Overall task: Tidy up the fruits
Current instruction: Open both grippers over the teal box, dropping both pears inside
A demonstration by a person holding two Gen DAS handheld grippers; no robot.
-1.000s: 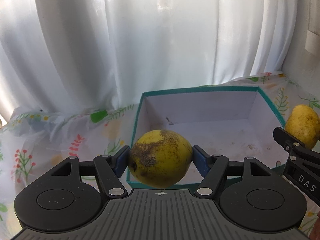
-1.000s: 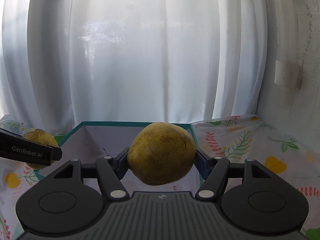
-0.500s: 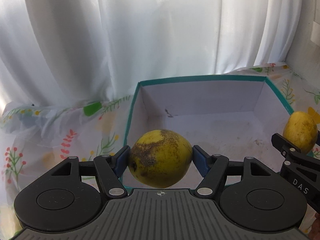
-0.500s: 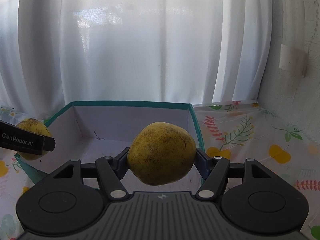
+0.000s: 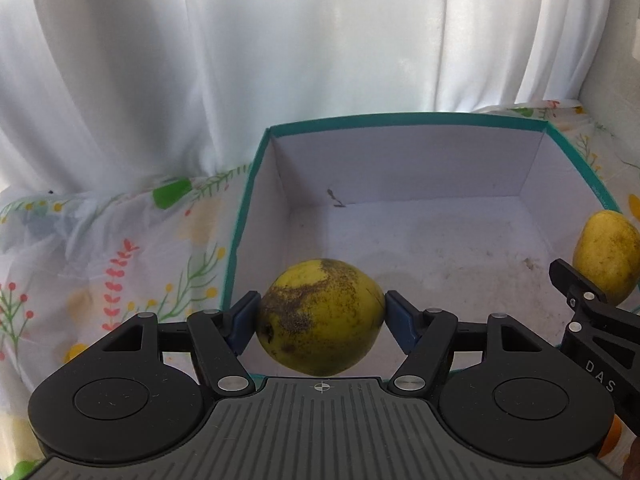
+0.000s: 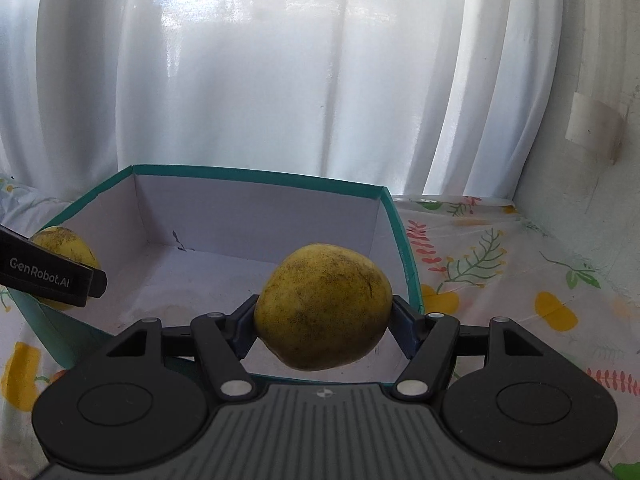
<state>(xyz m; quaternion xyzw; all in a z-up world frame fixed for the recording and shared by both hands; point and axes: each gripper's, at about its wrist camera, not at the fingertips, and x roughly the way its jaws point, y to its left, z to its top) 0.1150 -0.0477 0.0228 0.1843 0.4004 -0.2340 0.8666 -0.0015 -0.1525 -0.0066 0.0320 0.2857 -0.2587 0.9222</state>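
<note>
A speckled yellow-green fruit [image 5: 320, 318] is clamped between the blue pads of the left gripper [image 5: 322, 320] and is held above the near left corner of the teal-rimmed box [image 5: 400, 122]. A yellow fruit [image 6: 323, 306] is clamped by the right gripper [image 6: 324, 320] over the near right corner of the box. The box stands on a floral tablecloth [image 6: 500, 272].
</note>
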